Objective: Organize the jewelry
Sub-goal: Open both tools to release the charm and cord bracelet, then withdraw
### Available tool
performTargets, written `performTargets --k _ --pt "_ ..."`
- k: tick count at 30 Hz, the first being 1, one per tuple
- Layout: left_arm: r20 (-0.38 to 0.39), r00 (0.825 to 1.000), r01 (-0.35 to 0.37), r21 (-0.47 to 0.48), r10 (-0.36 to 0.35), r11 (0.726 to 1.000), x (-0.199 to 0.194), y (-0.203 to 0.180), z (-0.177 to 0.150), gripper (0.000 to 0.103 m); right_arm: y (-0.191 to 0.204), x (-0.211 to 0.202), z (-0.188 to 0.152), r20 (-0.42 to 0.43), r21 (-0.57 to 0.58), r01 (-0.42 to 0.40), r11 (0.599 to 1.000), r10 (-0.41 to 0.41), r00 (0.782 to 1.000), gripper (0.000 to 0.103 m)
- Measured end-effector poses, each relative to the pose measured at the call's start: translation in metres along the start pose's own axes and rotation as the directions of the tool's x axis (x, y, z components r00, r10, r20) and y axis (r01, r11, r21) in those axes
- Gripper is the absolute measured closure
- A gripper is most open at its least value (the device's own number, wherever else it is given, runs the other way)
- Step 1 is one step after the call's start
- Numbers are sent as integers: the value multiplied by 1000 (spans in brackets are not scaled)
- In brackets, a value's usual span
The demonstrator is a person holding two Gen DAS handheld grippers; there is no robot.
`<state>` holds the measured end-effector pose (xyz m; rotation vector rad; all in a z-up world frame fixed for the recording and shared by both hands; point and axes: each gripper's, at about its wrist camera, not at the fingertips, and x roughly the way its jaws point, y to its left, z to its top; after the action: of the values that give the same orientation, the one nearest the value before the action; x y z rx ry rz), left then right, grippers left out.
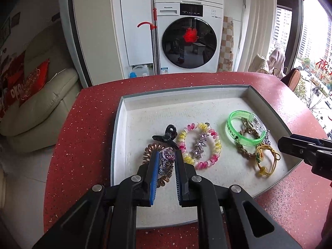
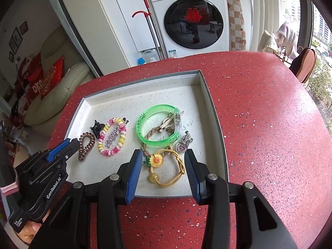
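A small, light, snag-prone rhinestone charm (image 1: 166, 155) sits atop the brown coil hair tie (image 1: 150, 149) near the tray's (image 1: 122, 124) left wall, loosely straddled by the left gripper (image 1: 167, 155); the right gripper (image 2: 164, 161) gapes wide.

The table (image 2: 259, 108) was red, speckled with pale flecks, and the tray (image 2: 145, 97) on it was off-white inside with a grey rim. In it lay a translucent bright green bangle (image 2: 143, 124), a spiral hair tie (image 1: 215, 143) banded pink, yellow and white, a coppery brown coil tie (image 2: 86, 145), a glossy black claw clip (image 1: 166, 137) and a golden yellow elastic (image 2: 176, 174) bearing a yellow-and-orange flower with green leaves. Both the left gripper (image 1: 167, 155) and the right gripper (image 2: 164, 157) were black with blue pads.
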<state>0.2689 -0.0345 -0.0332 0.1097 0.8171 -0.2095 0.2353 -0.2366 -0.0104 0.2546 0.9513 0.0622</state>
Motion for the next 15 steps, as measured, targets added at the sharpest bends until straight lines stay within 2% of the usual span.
performTargets --k 1,2,4,7,10,11,13,15 --pt "2 1000 -3 -2 3 1000 -1 0 1 14 0 0 0 0 0 0 1000 0 1000 57" --pt "10 1000 -18 -4 18 1000 -3 1 1 0 0 0 1 0 0 -1 1000 1 1000 57" --pt "51 998 -37 1 37 999 -12 0 1 0 0 0 1 1 -1 -2 1000 2 1000 57" --pt "47 999 -21 5 20 1000 -17 -2 4 0 2 0 1 2 -4 1 1000 -1 1000 57" --pt "50 998 -38 1 38 999 -20 -1 5 0 4 -2 1 6 -17 1 1000 -1 1000 55" --pt "47 998 -40 -1 40 999 -20 0 5 0 6 -2 0 10 -30 12 999 -12 1000 51" --pt "39 998 -46 -2 46 999 -20 1 5 0 10 -6 -1 34 -51 36 998 -35 999 20" --pt "37 998 -53 1 53 999 -20 2 3 0 12 -10 -3 68 -62 51 997 -47 997 19"
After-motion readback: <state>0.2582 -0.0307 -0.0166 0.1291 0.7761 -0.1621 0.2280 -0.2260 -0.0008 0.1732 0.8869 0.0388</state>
